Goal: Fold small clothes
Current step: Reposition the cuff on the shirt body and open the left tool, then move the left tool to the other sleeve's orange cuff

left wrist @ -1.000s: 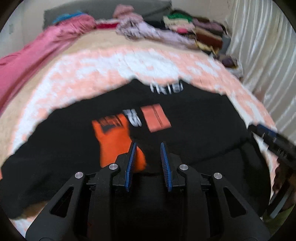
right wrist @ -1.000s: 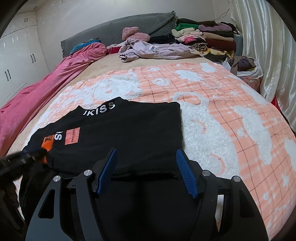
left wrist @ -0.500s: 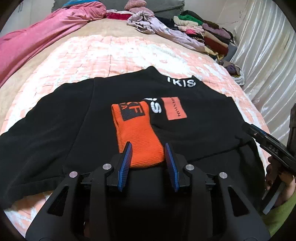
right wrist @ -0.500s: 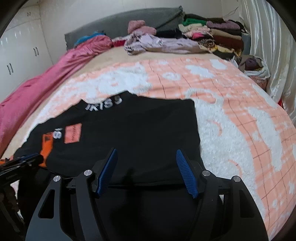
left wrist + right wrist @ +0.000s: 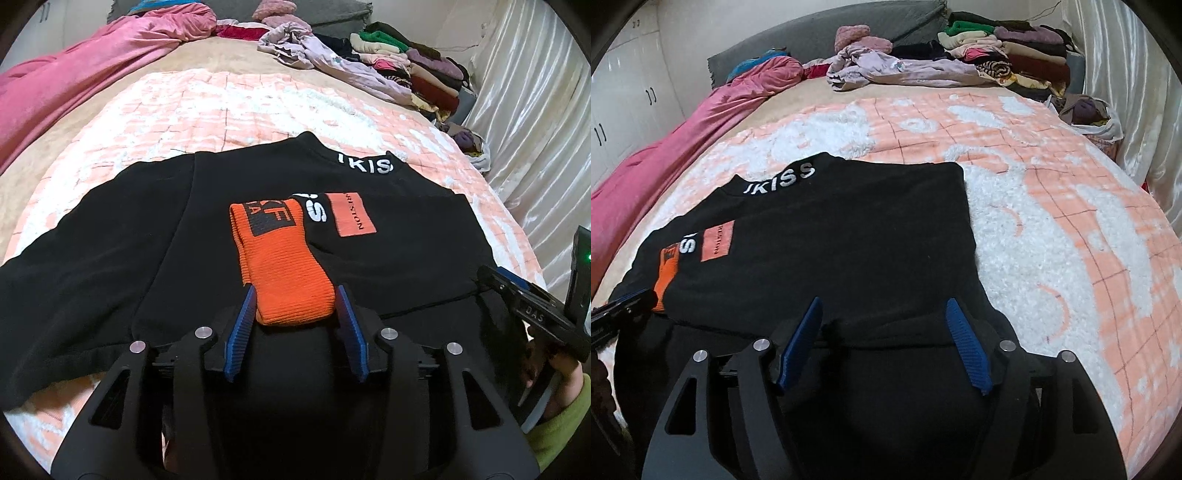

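Read "IKISS" in white letters on the collar [image 5: 781, 180] of the black top [image 5: 827, 258]. Made out "RISTON", its first letters hidden, on the orange chest patch [image 5: 351, 218]. Saw "DAS" stamped on the right gripper [image 5: 532, 317].

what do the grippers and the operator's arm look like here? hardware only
Both the left gripper and right gripper are matte black, with triangular cut-outs in the arms, round silver fasteners and ribbed blue pads on the fingers. Seen from the left wrist view, the right gripper's side carries embossed letters reading roughly "DAS", beside a black box with a green LED. A lime-green sleeve covers the operator's wrist. No cables visible.
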Available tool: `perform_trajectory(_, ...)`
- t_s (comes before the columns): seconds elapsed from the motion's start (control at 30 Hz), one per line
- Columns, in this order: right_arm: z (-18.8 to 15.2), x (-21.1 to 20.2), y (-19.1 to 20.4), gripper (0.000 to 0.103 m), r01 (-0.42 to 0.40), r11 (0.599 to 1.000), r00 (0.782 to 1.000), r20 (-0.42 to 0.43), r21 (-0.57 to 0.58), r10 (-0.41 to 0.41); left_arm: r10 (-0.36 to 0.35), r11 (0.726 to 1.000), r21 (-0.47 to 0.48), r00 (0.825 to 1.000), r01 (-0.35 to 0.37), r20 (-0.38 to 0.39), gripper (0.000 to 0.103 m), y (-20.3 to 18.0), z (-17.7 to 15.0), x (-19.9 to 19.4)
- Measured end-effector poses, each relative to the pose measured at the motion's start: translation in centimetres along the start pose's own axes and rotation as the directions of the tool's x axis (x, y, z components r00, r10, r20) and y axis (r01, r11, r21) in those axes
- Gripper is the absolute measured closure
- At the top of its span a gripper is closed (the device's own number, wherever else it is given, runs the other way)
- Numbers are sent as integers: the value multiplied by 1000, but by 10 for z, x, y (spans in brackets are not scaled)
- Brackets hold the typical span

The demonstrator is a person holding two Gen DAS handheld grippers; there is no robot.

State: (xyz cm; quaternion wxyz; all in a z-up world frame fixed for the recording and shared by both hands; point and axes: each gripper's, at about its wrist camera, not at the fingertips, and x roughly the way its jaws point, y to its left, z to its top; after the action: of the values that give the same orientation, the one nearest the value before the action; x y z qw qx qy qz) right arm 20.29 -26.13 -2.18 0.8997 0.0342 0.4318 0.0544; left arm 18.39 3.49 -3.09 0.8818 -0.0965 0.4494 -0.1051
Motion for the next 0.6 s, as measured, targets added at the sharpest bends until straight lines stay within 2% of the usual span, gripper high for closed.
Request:
perform_trajectory(0.07, -1, -6, 1, 32, 6, 1000, 1000, 9, -7, -6, 1, 1000, 2, 1000, -1, 6, 59, -2, 0, -4)
perform_trajectory(0.13, -1, -12, 0, 25, 2, 1000, 1000, 18, -1, -2, 7, 1000, 9, 1000, -7, 11, 56, -3, -1, -7)
perform_trajectory(0.2, -1, -16, 0, 25, -3, 1000, 1000, 25, 7, 3, 11, 1000, 12, 1000, -11, 17, 47, -4, -1, -10)
perform_trajectory(0.33, 0, -23, 2, 25, -20, 1000, 999, 37, 13, 19, 19, 1000, 4, 999, -19, 33, 41, -3, -3, -19)
perform_trajectory(0.4, 1, -27, 6, 25, -27, 1000, 999, 43, 4, 27, 27, 1000, 1, 999, -27, 41, 35, -2, -3, -23)
perform_trajectory(0.6, 2, -36, 21, 25, -45, 999, 997, 62, -23, 46, 66, 998, -15, 995, -65, 76, 23, 6, -5, -42)
